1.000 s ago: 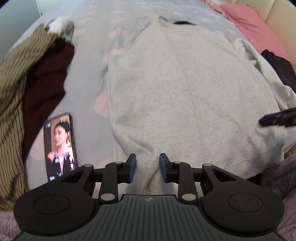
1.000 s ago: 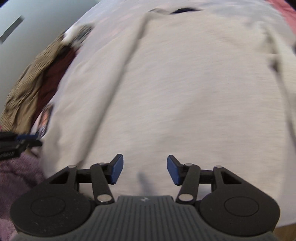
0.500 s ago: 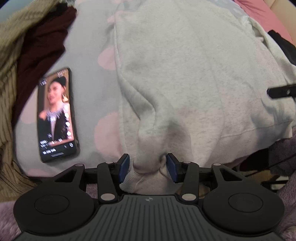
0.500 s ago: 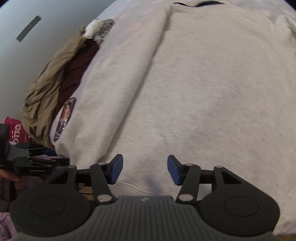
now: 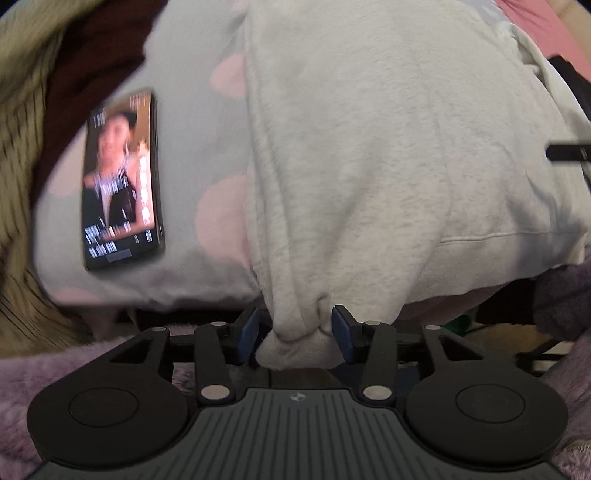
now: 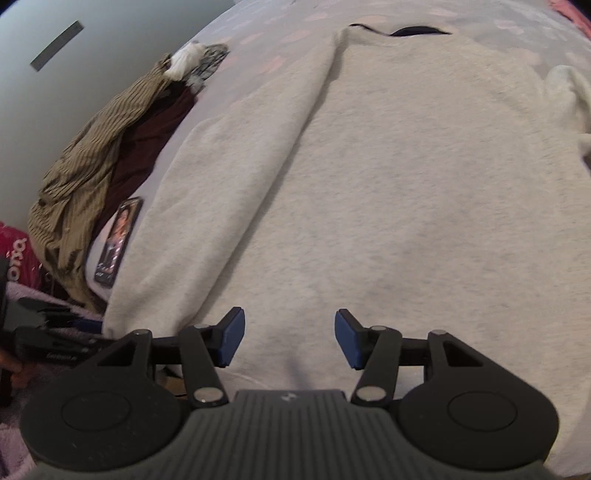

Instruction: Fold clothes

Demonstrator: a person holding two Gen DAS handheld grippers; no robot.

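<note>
A light grey sweatshirt [image 5: 388,129] lies flat on the bed, neck opening at the far end [image 6: 402,31]. My left gripper [image 5: 295,328] is shut on the bunched lower left corner of its hem, which hangs over the bed's near edge with creases running up from the grip. My right gripper [image 6: 290,339] stands open just above the hem further right, nothing between its fingers. Its dark tip [image 5: 569,152] shows at the right edge of the left wrist view. The left gripper [image 6: 55,332] appears at the lower left of the right wrist view.
A lit phone [image 5: 120,181] lies on the grey, pink-spotted sheet [image 5: 207,129] left of the sweatshirt. Beyond it sit an olive striped garment [image 6: 81,177] and a maroon one [image 6: 147,147]. Pink fabric [image 5: 535,29] is at the far right. Purple fuzzy fabric [image 5: 74,369] lies below the bed edge.
My left gripper came down to the hem corner and closed on it, pulling the cloth toward the bed edge. The right gripper drew back toward the hem, still open.
</note>
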